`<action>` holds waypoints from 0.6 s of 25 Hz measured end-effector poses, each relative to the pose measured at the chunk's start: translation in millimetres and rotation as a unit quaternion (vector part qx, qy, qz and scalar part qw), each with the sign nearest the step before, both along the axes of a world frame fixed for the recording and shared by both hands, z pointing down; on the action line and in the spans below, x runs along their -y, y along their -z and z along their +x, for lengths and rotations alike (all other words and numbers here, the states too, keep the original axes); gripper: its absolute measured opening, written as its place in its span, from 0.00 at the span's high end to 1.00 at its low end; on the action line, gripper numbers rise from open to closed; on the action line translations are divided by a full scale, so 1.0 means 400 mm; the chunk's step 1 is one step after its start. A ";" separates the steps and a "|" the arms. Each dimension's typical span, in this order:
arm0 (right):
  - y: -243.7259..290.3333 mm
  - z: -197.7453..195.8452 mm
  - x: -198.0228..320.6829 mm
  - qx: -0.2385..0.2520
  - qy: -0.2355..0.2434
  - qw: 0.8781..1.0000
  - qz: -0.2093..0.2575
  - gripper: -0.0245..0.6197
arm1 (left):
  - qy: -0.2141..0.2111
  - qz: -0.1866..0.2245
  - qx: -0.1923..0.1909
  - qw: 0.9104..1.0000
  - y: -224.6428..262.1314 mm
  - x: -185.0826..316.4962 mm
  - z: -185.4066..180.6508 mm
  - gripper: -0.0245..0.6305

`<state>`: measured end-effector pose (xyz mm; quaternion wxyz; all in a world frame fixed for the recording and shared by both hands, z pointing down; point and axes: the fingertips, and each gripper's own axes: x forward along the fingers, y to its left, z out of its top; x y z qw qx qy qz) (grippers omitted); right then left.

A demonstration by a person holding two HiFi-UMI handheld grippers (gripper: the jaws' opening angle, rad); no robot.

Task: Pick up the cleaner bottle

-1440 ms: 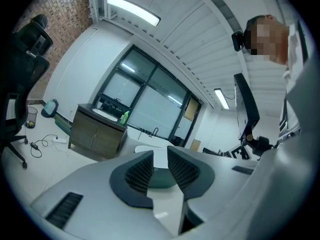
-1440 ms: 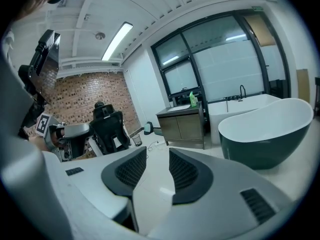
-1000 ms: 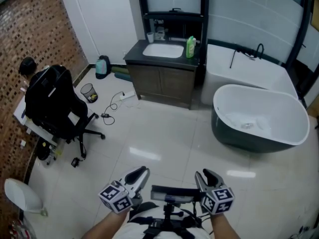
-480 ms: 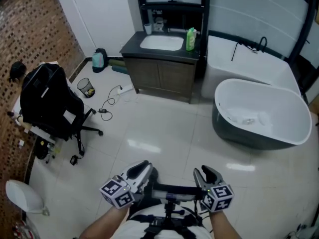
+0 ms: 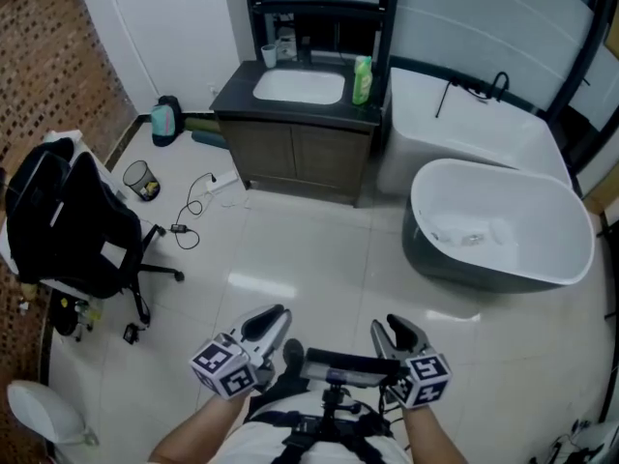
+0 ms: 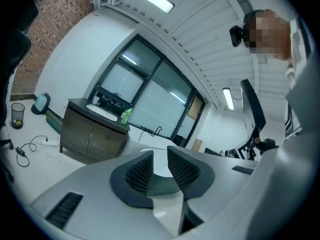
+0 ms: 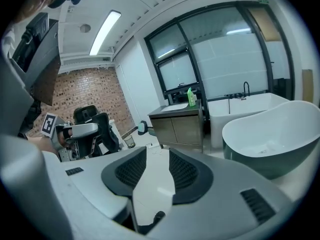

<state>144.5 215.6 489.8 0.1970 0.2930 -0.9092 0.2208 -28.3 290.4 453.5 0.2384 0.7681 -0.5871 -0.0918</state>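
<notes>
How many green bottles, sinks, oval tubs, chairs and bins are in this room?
green bottle: 1
sink: 1
oval tub: 1
chair: 1
bin: 1
Total: 5

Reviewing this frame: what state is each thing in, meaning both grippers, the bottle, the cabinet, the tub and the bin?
Left gripper: open, nothing between the jaws.
Right gripper: open, nothing between the jaws.
Cleaner bottle: upright on the counter, right of the sink, untouched.
Cabinet doors: closed.
Bathtub: no water visible.
Waste bin: upright.
</notes>
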 end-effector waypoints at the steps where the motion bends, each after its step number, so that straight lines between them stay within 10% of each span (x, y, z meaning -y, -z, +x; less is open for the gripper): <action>1: 0.004 -0.021 0.012 -0.002 -0.005 1.000 0.000 0.74 | -0.006 -0.002 -0.002 1.000 0.000 0.016 -0.022 0.85; 15: 0.023 -0.264 0.106 -0.009 -0.039 0.999 0.005 0.74 | -0.058 0.005 -0.003 0.998 0.004 0.148 -0.260 0.85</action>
